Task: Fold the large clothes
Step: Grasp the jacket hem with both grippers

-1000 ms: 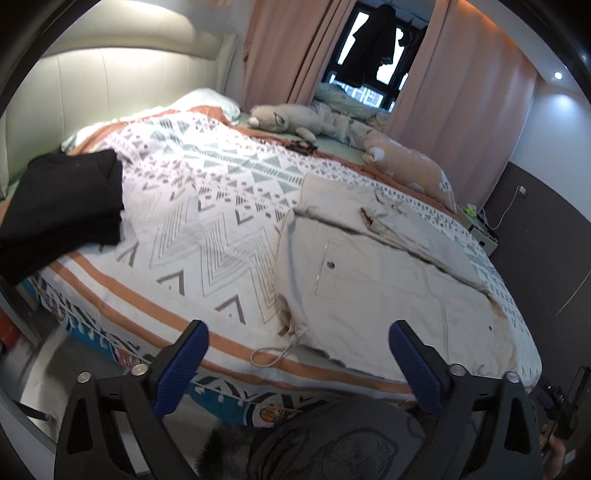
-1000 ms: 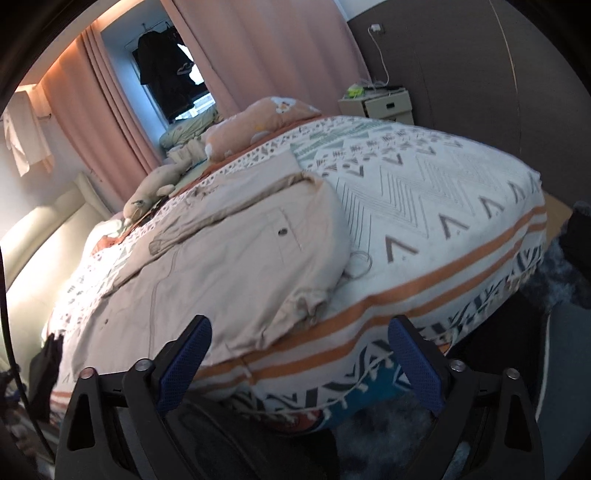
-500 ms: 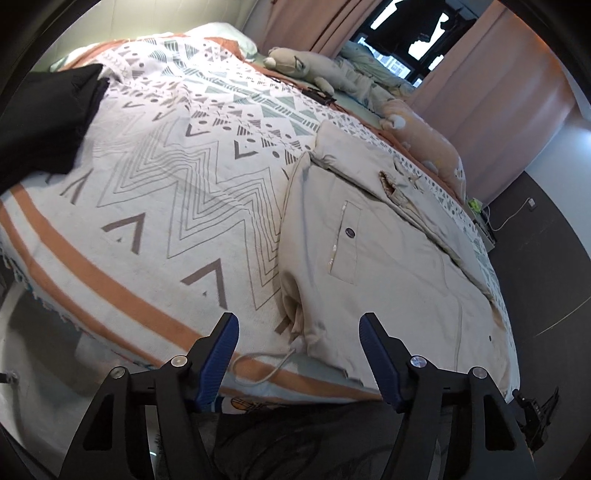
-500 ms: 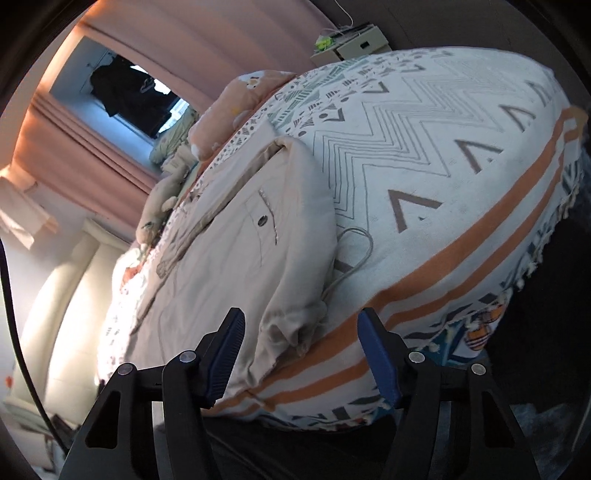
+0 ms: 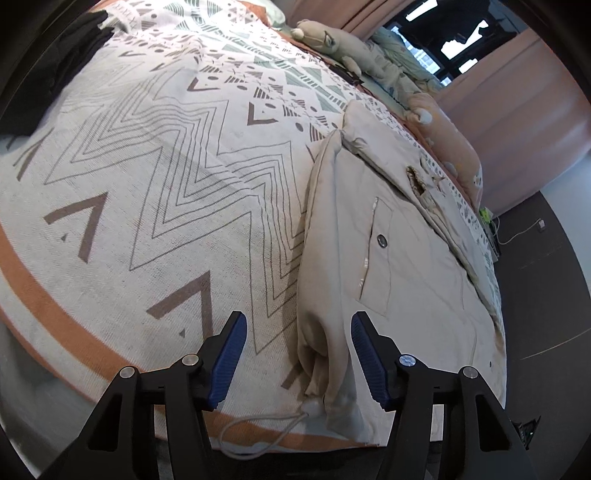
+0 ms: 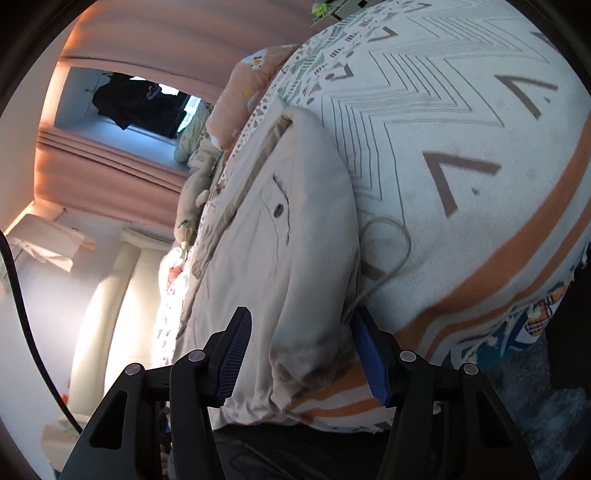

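A large beige jacket (image 5: 406, 277) lies flat on the patterned bedspread (image 5: 147, 166), its hem toward the bed's near edge and a sleeve folded across its far part. In the left wrist view my left gripper (image 5: 297, 332) straddles the jacket's left hem corner; its jaws are closing and the left pad still stands clear of the cloth. A white drawstring (image 5: 258, 432) loops out below that corner. In the right wrist view my right gripper (image 6: 302, 321) straddles the bunched hem corner of the jacket (image 6: 258, 240), jaws closing, with a gap at the left pad. The drawstring (image 6: 391, 236) lies just beside it.
A black garment (image 5: 55, 66) lies on the bed's far left. Plush toys (image 5: 321, 33) and a pink pillow (image 5: 450, 147) line the far side below pink curtains (image 5: 535, 92). The bedspread (image 6: 443, 129) hangs over the edge; a padded headboard (image 6: 122, 295) shows at left.
Both grippers have come down and in toward the jacket's hem, rolling as they went. Their jaws have narrowed from wide apart to a stance around the hem corners.
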### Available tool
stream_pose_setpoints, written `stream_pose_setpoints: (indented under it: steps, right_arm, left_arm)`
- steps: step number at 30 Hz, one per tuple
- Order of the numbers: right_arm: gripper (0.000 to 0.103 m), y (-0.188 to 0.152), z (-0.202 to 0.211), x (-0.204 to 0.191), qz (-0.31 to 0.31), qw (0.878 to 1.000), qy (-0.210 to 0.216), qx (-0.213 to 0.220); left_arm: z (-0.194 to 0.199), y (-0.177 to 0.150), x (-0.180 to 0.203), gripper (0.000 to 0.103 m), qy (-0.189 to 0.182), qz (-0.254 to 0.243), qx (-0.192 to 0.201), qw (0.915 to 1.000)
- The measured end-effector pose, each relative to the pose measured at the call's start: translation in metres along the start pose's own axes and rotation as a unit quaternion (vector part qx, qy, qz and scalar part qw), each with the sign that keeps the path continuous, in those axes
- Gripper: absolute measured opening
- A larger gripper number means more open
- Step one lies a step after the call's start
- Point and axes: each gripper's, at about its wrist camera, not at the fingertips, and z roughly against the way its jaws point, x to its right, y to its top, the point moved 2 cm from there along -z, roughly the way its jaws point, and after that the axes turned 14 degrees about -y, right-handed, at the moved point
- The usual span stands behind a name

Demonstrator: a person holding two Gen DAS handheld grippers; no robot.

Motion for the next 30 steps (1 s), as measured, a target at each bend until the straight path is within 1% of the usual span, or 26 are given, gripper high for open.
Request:
stream_pose_setpoints:
  steps: [2,5,8,11,16,19,23,24,25,26,27,28,29,30]
  right_arm:
    - [0.058,0.003,0.001,-0.002,0.003,1.0,-0.003,0.006]
    - [0.058,0.008,-0.006,-0.002,0.01,1.0,-0.014,0.001]
    - [0.058,0.015,-0.013,-0.003,0.013,1.0,-0.007,0.0]
    - [0.058,0.022,-0.021,-0.009,0.01,1.0,-0.001,0.004]
    - [0.059,0.024,-0.028,-0.016,0.022,1.0,0.001,0.0]
    - [0.059,0.015,-0.032,-0.018,0.026,0.999,0.027,-0.023]
    - [0.058,0.008,-0.032,-0.018,0.036,0.998,0.04,-0.031]
    - [0.054,0.01,-0.033,-0.017,0.033,0.998,0.039,-0.031]
    - [0.044,0.01,-0.034,-0.017,0.026,0.999,0.035,-0.032]
    - [0.037,0.009,-0.035,-0.016,0.02,0.999,0.028,-0.032]
    - [0.032,0.007,-0.034,-0.015,0.019,0.999,0.016,-0.031]
    - [0.031,0.006,-0.034,-0.015,0.018,0.999,0.012,-0.031]
    - [0.03,0.005,-0.033,-0.016,0.017,0.999,0.01,-0.028]
    - [0.028,0.005,-0.032,-0.016,0.016,0.999,0.007,-0.027]
  left_arm:
    - [-0.007,0.003,0.0,0.06,0.0,-0.001,-0.001,1.0]
    - [-0.016,0.01,0.004,0.06,-0.001,-0.009,-0.003,1.0]
    - [-0.025,0.017,0.005,0.06,-0.013,-0.006,-0.005,0.9999]
    - [-0.032,0.02,0.007,0.057,-0.028,-0.003,-0.012,0.9995]
    - [-0.034,0.008,0.011,0.055,-0.059,-0.002,-0.028,0.9979]
    - [-0.032,-0.001,0.012,0.055,-0.083,0.004,-0.034,0.9959]
    - [-0.034,-0.006,0.016,0.055,-0.099,0.002,-0.041,0.9942]
    - [-0.035,-0.007,0.016,0.054,-0.104,0.006,-0.042,0.9937]
    - [-0.036,-0.007,0.015,0.053,-0.109,0.013,-0.042,0.9931]
    - [-0.036,-0.008,0.015,0.049,-0.114,0.021,-0.042,0.9923]
    - [-0.035,-0.01,0.013,0.045,-0.117,0.028,-0.044,0.9917]
    - [-0.034,-0.012,0.012,0.043,-0.116,0.031,-0.044,0.9918]
    - [-0.032,-0.015,0.01,0.036,-0.111,0.032,-0.043,0.9923]
    - [-0.03,-0.016,0.008,0.024,-0.106,0.034,-0.043,0.9929]
